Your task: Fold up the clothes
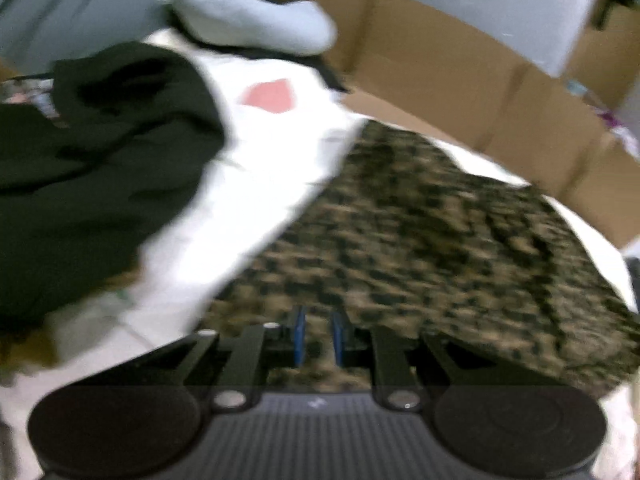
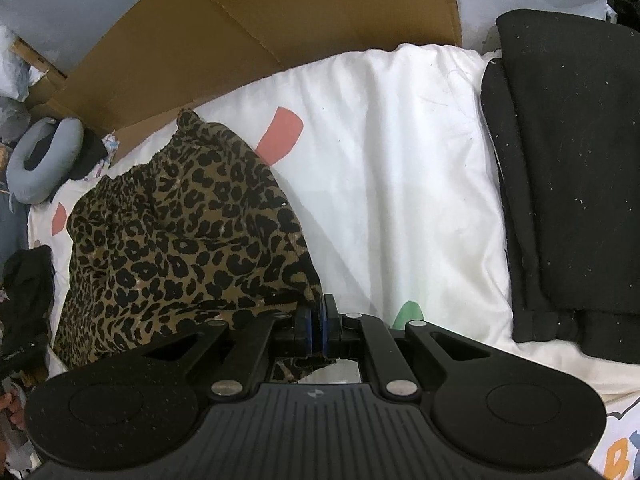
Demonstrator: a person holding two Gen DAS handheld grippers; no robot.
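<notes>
A leopard-print garment [image 2: 176, 232] lies bunched on the white bedding [image 2: 392, 168]. My right gripper [image 2: 316, 320] is shut on the garment's near right corner, and the cloth rises from the bed toward the pads. In the blurred left wrist view the same leopard-print garment [image 1: 420, 232] spreads out ahead and to the right. My left gripper [image 1: 318, 332] is at its near edge. Its blue pads [image 1: 298, 332] stand a narrow gap apart with leopard cloth showing between them.
A folded black garment [image 2: 568, 152] lies at the right of the bed. Cardboard [image 2: 248, 20] stands along the far side. A grey neck pillow [image 2: 40, 160] sits at the left. Dark clothing [image 1: 92, 168] and a pale blue item [image 1: 256, 20] are heaped at the left.
</notes>
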